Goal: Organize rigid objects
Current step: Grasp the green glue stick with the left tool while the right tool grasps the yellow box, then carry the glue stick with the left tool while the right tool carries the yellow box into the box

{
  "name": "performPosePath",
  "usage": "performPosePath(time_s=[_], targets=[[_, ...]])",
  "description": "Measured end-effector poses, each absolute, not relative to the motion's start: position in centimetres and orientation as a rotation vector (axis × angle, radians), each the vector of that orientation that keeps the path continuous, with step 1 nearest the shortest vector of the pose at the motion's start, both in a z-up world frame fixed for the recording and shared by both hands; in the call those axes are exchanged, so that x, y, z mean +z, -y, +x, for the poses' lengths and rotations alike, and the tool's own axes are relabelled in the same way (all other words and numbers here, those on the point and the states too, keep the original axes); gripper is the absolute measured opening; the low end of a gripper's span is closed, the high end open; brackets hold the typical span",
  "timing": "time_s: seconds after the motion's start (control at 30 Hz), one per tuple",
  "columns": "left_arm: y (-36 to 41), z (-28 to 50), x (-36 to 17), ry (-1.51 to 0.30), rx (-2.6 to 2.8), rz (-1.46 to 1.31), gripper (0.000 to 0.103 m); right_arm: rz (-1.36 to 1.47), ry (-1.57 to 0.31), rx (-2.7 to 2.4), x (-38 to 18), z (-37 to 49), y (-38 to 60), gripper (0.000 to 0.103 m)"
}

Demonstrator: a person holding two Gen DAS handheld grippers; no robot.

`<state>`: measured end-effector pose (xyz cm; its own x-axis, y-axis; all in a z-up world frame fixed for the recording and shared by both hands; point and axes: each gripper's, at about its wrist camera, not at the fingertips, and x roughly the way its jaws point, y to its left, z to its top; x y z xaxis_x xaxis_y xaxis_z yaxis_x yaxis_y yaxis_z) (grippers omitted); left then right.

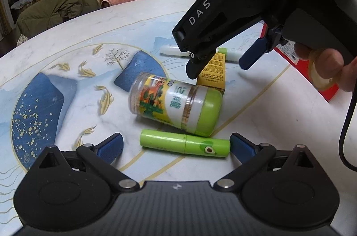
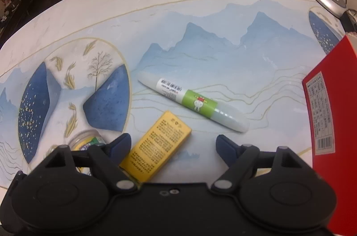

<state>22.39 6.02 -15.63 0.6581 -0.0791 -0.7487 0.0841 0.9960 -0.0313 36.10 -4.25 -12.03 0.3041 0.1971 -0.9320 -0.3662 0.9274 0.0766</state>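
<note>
Yellow box point(image 2: 156, 150) between spread fingers of right hand-held gripper point(image 2: 173, 145) marked "DAS"; left hand-held gripper point(image 1: 176, 145) wide.

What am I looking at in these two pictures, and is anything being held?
No robot arm here: a person holds a hand-held gripper in each hand, each with a fisheye camera looking along its fingers.

The left camera sees the left hand-held gripper, open, just short of a green tube, with a green-capped jar lying beyond. The right hand-held gripper and the hand gripping it show above.

The right camera sees that gripper open over a yellow box, its pads not pressing it. Farther off lie a white tube and a red box, all on a painted table. Nothing is held.
</note>
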Motion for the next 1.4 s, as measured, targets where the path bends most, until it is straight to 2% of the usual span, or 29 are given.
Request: performPosePath(time_s=[0.1,0.23,0.4,0.53,0.87,1.4], targets=[[-5.5,22.2,-15.6,-0.840,-0.101,0.031,0.096,-0.151,-1.219,0.387,-12.0,35.9,4.5,0.074],[-5.3,21.9,-15.4,-0.836,-0.097,0.041,0.083,-0.149,-1.239,0.398,-12.2,35.6,4.5,0.057],[-5.0,21.4,-15.3,-0.839,-0.078,0.032,0.082,-0.159,-1.257,0.400,-12.5,35.3,4.7,0.033],[-5.0,21.4,-15.1,-0.850,-0.066,-0.004,0.082,-0.164,-1.248,0.404,-12.2,35.2,5.4,0.029],[-4.6,20.4,-14.1,-0.877,-0.045,-0.113,0.082,-0.118,-1.241,0.456,-10.5,33.6,8.5,0.029],[-1.0,20.2,-8.5,-0.846,0.005,-0.188,0.082,-0.101,-1.196,0.551,-5.8,30.5,14.3,0.029]])
